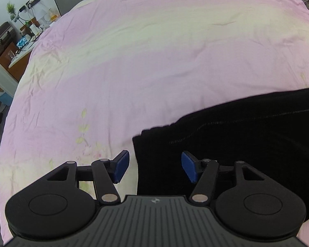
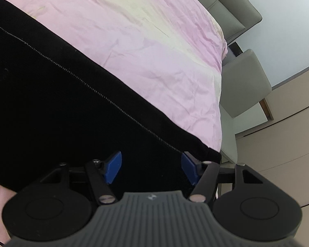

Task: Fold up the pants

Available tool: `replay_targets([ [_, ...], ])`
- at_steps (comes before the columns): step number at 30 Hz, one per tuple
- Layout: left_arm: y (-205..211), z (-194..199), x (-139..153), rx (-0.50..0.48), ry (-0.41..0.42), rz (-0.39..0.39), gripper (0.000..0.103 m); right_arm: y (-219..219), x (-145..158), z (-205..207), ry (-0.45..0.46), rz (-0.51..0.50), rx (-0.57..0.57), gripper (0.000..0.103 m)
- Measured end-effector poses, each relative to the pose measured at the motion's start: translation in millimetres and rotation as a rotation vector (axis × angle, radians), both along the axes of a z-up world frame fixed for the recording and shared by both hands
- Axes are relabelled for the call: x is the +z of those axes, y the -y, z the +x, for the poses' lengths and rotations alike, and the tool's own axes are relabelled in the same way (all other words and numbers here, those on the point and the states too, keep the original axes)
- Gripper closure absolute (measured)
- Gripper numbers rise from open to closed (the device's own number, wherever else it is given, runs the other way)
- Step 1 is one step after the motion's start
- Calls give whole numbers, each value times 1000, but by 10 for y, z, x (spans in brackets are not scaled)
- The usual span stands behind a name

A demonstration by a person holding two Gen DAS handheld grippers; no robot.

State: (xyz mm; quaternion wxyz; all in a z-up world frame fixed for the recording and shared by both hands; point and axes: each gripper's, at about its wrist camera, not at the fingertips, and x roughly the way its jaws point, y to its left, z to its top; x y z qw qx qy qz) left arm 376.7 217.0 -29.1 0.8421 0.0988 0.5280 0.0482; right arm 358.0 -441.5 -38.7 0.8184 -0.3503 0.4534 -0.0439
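The bed [image 1: 154, 51], covered by a wrinkled pink and pale yellow sheet with a faint floral print, filled most of both wrist views. Black pants [image 1: 247, 140] lay flat on it, near the edge closest to the person. In the left wrist view they took up the lower right, a line of light stitching running along the leg and one squared end of the fabric lying just ahead of the gripper. In the right wrist view the pants [image 2: 61, 103] stretched as a wide dark band from the upper left down to the corner of the bed, with the same dotted stitching crossing them on a slant.

A grey padded headboard [image 2: 232, 6] stood at the far end of the bed, and a grey chair [image 2: 245, 82] sat just beside the mattress. On the other side, a cluttered desk [image 1: 20, 47] carried cables and a small green plant [image 1: 10, 8].

The left gripper [image 1: 155, 167] was spread wide, its blue pads [image 1: 121, 167] apart over the end of the pants, holding nothing. The right gripper [image 2: 152, 168] was likewise spread, its pads [image 2: 113, 167] over the black fabric near the bed's corner, with nothing pinched between them.
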Motion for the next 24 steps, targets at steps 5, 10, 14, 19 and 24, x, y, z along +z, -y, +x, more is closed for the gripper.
replay_targets([
  [5, -164, -189, -240, 84, 8, -27, 50, 289, -71, -244, -31, 45, -85, 47],
  [10, -277, -30, -387, 191, 96, -159, 60, 513, -186, -352, -52, 30, -137, 47],
  [14, -312, 198, -562, 261, 100, -131, 69, 672, -273, -318, -60, 22, -163, 47],
  [19, -302, 385, -728, 283, 88, -102, 73, 930, -399, -178, -68, 81, -239, 47],
  [24, -111, 368, -641, 225, 84, 8, 73, 1138, -398, -144, -48, 194, -301, 42],
])
